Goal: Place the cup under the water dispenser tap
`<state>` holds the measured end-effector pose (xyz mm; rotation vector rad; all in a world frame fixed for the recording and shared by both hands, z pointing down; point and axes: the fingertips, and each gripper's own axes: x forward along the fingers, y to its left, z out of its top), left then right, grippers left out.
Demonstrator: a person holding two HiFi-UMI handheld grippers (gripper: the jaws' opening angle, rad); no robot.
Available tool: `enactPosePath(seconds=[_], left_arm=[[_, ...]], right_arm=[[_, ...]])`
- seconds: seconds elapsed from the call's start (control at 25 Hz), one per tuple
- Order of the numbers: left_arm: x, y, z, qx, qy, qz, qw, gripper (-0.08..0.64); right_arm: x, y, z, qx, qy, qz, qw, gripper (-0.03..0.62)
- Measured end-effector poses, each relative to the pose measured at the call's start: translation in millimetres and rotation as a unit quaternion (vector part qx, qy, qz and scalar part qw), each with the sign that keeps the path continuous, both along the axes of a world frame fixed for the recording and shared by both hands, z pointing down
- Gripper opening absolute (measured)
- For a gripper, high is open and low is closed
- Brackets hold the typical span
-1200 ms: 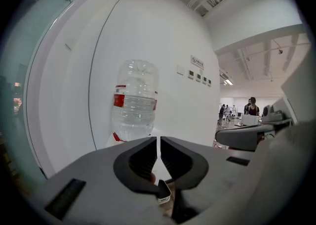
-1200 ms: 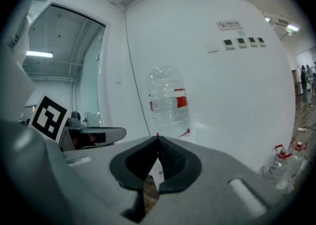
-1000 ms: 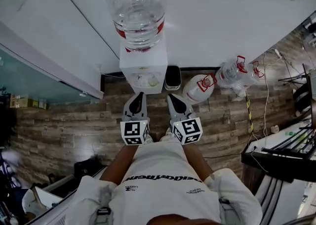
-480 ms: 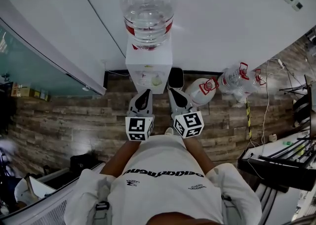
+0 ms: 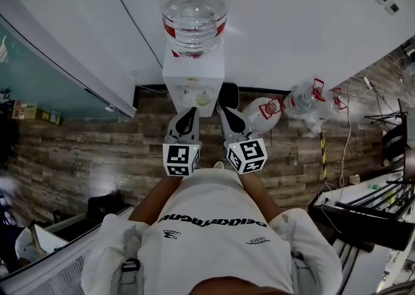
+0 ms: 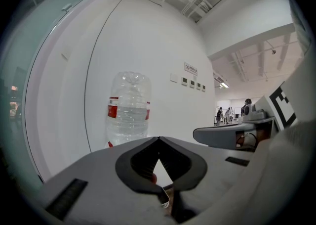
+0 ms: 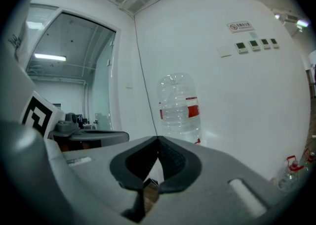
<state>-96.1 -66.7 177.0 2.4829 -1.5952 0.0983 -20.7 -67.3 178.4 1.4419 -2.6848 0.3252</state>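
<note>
The white water dispenser [image 5: 190, 83] stands against the wall with a big clear bottle [image 5: 194, 3] on top; the bottle also shows in the left gripper view [image 6: 127, 115] and the right gripper view [image 7: 180, 106]. A small pale green round thing [image 5: 202, 98], perhaps the cup, sits at the dispenser's front; I cannot tell for sure. My left gripper [image 5: 189, 114] [image 6: 158, 138] and right gripper [image 5: 225, 114] [image 7: 158, 138] are side by side just in front of the dispenser, both shut with nothing held.
A black bin [image 5: 227, 96] stands right of the dispenser. Spare water bottles [image 5: 262, 115] [image 5: 305, 99] lie on the wooden floor further right. A desk with cables [image 5: 363, 206] is at the right, a glass partition [image 5: 39, 86] at the left.
The head view has shifted a little. Both grippers stay shut and side by side in front of the dispenser.
</note>
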Motion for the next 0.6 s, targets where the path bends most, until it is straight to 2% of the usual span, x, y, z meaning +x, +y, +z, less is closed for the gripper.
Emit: enactPosePath(seconds=[0.6], left_arm=[[7.7,-2.7,2.1,0.002,-0.005,0.002,1.0000,-0.002]], right_arm=[[6.4,-3.9,3.3,0.001,0.000,0.000,1.000,-0.002]])
